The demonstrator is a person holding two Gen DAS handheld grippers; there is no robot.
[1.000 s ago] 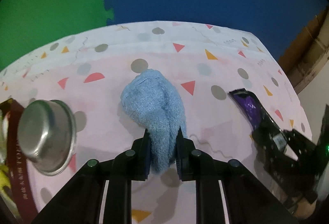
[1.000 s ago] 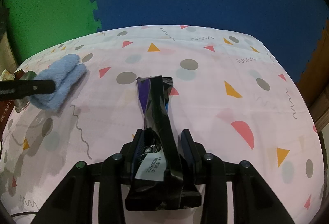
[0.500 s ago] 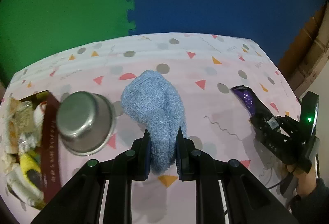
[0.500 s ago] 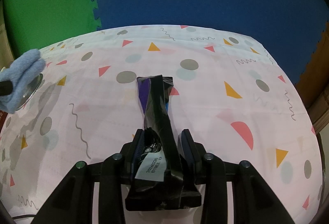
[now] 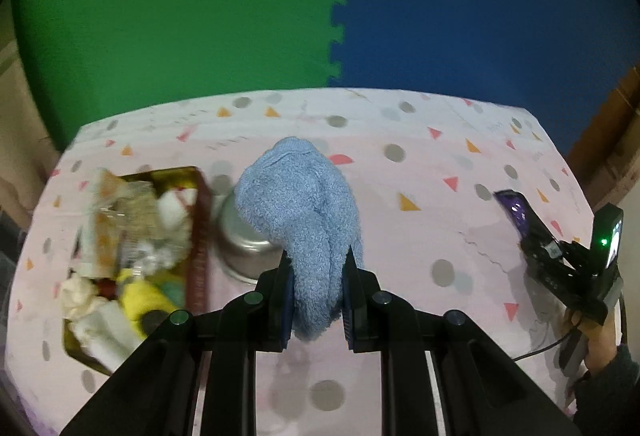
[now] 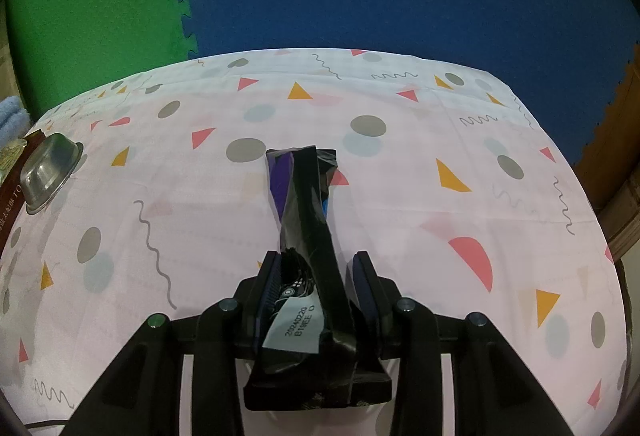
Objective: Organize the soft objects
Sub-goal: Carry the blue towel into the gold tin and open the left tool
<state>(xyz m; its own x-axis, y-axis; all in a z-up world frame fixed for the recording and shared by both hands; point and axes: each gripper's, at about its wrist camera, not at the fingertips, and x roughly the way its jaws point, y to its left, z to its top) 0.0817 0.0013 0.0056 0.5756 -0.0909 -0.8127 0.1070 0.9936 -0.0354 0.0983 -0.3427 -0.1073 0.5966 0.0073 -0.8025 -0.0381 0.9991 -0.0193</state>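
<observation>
At the lower left of the left wrist view, the tin box [image 5: 198, 236] already holds several soft items. The left gripper [image 5: 316, 290] is clamped on a blue towel [image 5: 304, 212] lifted above the steel bowl [image 5: 244, 240], not yet boxed. The right gripper [image 6: 320, 284] grips a dark snack packet [image 6: 308, 220], likely next.

From the left wrist view, the towel [image 5: 304, 212] hangs at centre above the tablecloth [image 5: 420, 164]. The steel bowl [image 5: 244, 240] sits upturned at its nine o'clock, touching the tin [image 5: 198, 236] of soft things. The snack packet [image 5: 524, 216] lies well apart at three o'clock.
</observation>
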